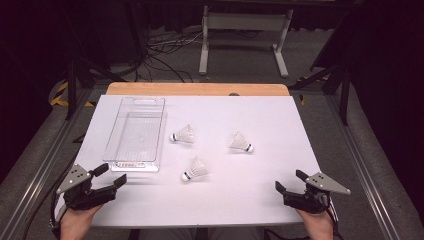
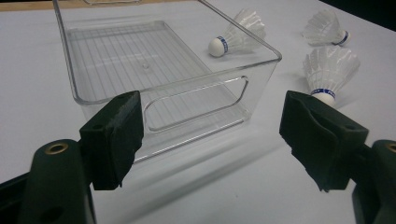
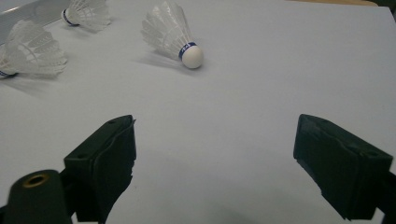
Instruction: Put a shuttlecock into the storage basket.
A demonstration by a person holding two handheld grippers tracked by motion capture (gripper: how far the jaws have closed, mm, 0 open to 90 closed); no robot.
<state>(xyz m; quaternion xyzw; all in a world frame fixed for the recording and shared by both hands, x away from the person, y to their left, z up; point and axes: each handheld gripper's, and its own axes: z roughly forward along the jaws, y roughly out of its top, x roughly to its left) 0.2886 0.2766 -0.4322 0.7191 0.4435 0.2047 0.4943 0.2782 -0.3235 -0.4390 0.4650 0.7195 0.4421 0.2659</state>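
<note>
Table: white table [image 1: 260, 190] in a dark room.
Done: nothing; clear box [image 1: 135, 135] was empty.
Left: three birdies [image 1: 195, 169] lay ahead of the fingers.
Left gripper [image 1: 107, 179]: open, empty.
Right gripper [image 1: 289, 181]: open, empty.

Tray [image 1: 135, 131]: clear glossy plastic, ribbed floor, smooth walls w/ cut-out handle. Shuttlecocks [image 1: 196, 169] [image 1: 183, 134] [image 1: 240, 142]: white feather-like skirts, matt; smooth white rounded tips w/ blue band. Table [image 1: 260, 120]: white matt top, smooth, soft sheen; bare wood strip at far edge. Left gripper [image 1: 113, 174] & right gripper [image 1: 288, 181]: black matt jaws, pads look rough/rubbery, brass-coloured rivet near base; grey plate on top, matt metal-looking. Floor: grey, dull.
</note>
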